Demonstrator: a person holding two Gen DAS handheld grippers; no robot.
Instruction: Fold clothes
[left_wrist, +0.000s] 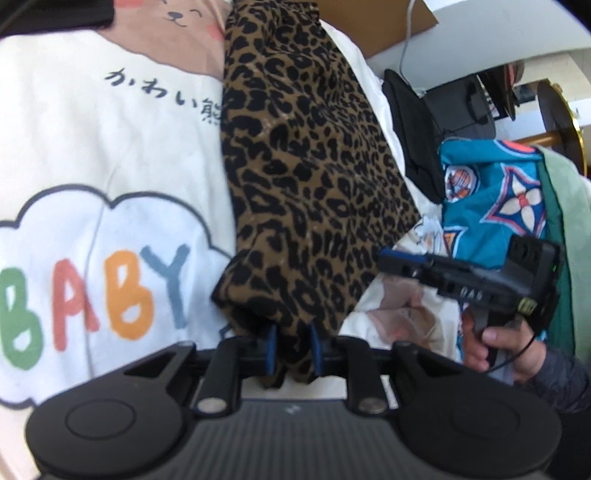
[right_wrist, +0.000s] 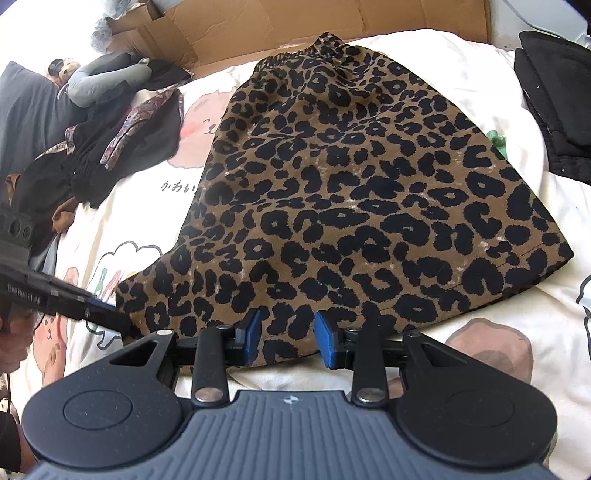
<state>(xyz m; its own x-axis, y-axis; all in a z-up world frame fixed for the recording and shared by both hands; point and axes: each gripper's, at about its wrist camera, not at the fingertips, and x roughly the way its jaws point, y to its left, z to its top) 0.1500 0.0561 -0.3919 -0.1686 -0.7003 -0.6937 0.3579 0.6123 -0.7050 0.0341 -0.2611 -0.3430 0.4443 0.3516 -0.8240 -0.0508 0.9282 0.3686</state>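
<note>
Left hand-held gripper (left_wrist: 293, 350) has a bunched corner of the leopard-print skirt (right_wrist: 354, 192) pinched between its blue pads. On my right hand-held gripper (right_wrist: 286, 338) the jaws stand apart over the hem, pads not pressing that I can see. I read "BABY" (left_wrist: 92, 299) in coloured letters inside a cloud on the white bedsheet (left_wrist: 110, 155), with Japanese script under a cartoon bear. The skirt lies flat mid-bed, waistband toward the cardboard box (right_wrist: 280, 26) at the far edge. Dark clothes (right_wrist: 96, 155) are heaped at the left edge.
</note>
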